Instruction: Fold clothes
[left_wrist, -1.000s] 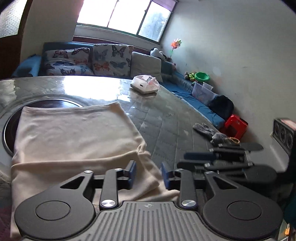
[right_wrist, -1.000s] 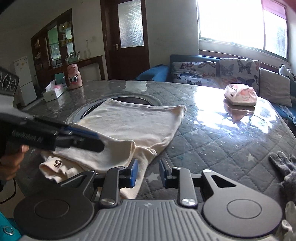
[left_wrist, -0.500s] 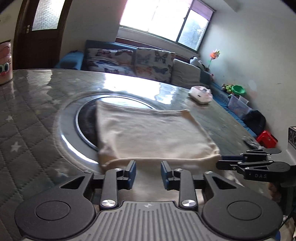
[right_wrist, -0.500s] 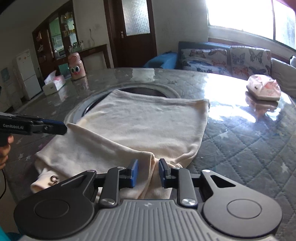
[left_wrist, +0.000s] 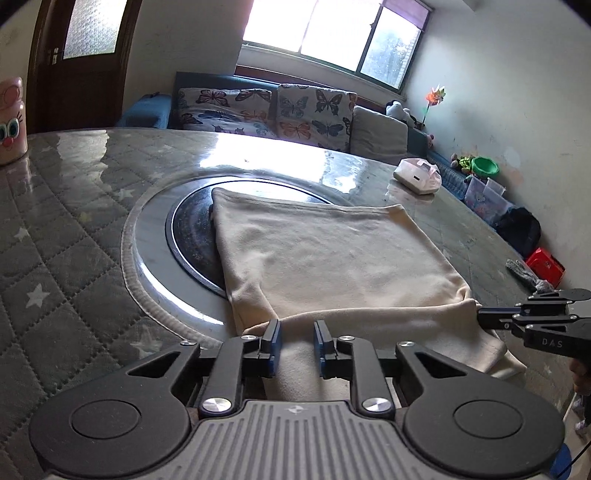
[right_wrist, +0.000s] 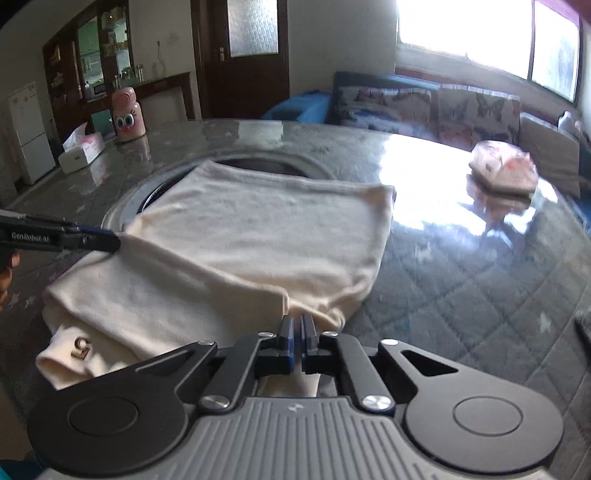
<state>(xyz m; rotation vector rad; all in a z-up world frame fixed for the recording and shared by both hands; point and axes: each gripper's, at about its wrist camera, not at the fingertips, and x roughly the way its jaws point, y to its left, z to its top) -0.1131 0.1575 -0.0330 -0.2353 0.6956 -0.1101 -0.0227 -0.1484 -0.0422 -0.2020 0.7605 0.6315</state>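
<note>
Right claw (right_wrist: 297, 330) has closed since earlier, now clamped on cream garment (left_wrist: 332, 251) near edge; left claw (left_wrist: 295, 341) apart over it on bench (left_wrist: 74, 221).

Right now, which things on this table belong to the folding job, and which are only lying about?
For the job:
- cream knitted garment, partly folded
- left gripper, jaws open
- right gripper, jaws shut on the garment

Lying about:
- pink cartoon-face bottle
- white tissue box
- pink-and-white tissue pack
- grey knitted glove
</note>
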